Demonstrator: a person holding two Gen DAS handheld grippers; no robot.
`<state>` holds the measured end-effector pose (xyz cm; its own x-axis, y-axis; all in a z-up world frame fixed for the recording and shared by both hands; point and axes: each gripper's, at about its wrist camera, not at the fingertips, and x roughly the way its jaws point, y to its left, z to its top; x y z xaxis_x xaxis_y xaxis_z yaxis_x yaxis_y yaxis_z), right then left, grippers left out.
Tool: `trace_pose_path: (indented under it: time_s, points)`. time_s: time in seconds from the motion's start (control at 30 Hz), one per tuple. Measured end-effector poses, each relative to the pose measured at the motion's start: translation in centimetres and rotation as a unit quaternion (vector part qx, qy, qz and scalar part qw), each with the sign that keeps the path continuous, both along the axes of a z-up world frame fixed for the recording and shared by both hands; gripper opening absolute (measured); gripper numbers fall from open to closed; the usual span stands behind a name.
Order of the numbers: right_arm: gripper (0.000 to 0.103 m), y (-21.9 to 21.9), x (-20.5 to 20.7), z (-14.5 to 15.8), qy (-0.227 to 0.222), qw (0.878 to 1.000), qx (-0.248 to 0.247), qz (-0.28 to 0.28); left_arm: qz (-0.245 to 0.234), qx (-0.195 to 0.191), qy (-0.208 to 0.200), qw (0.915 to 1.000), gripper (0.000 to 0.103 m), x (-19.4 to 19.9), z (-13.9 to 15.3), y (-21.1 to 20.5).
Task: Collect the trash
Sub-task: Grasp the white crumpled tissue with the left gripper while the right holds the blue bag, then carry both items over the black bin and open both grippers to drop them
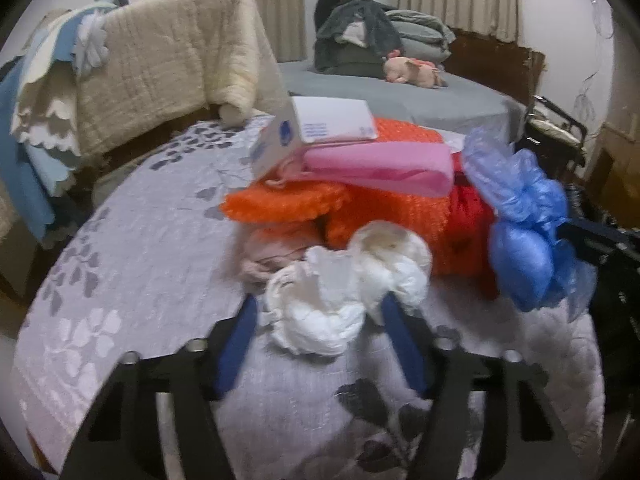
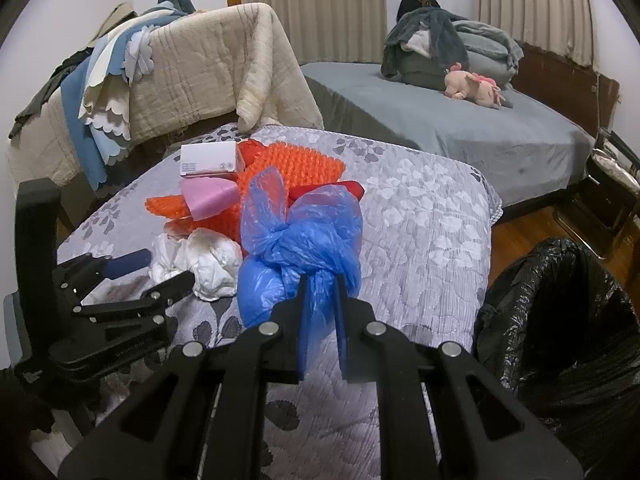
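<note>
My right gripper (image 2: pixel 322 280) is squeezing the knotted blue plastic bag (image 2: pixel 298 240). My left gripper (image 1: pixel 318 312) is half open around the crumpled white tissue wad (image 1: pixel 344 284). Next, the black-lined bin (image 2: pixel 560 320) at three o'clock.

Tissue wad (image 2: pixel 208 264) left of plastic bag (image 2: pixel 300 240); bin (image 2: pixel 560 320) right.

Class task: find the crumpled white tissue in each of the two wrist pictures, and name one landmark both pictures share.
Left wrist view: the white tissue lies low in the centre, between the left claw's blue fingers.
Right wrist view: white tissue sits left of centre, beside the blue bag.
Shared landmark: the orange mat behind it.
</note>
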<state>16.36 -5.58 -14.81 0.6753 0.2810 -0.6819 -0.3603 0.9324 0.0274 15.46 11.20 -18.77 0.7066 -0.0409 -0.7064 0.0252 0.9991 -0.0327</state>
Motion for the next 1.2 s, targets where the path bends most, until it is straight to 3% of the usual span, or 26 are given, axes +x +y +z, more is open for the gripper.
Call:
trace_pose_path:
  time_s: [0.03, 0.1, 0.13, 0.3, 0.77, 1.2]
  points:
    - [0.011, 0.0, 0.0, 0.0, 0.001, 1.000, 0.000, 0.000, -0.008, -0.006, 0.001, 1.0000, 0.040, 0.0, 0.0, -0.1]
    - [0.011, 0.0, 0.0, 0.0, 0.001, 1.000, 0.000, 0.000, -0.009, -0.003, -0.001, 1.0000, 0.031, -0.1, 0.2, -0.4]
    - [0.011, 0.0, 0.0, 0.0, 0.001, 1.000, 0.000, 0.000, -0.007, 0.000, 0.000, 1.0000, 0.020, -0.2, 0.3, -0.5]
    - [0.011, -0.1, -0.3, 0.6, -0.006, 1.000, 0.003, 0.000, 0.001, -0.017, -0.007, 0.9998, 0.014, -0.9, 1.3, -0.1]
    - [0.011, -3.3, -3.5, 4.7, -0.039, 0.999, 0.018, -0.018, -0.011, -0.019, -0.062, 0.9978, 0.013, -4.6, 7.1, -2.2]
    - [0.011, -10.9, -6.2, 6.5, -0.057, 0.993, 0.011, -0.100, -0.095, -0.038, -0.084, 0.9912, 0.013, -5.0, 10.1, -9.7]
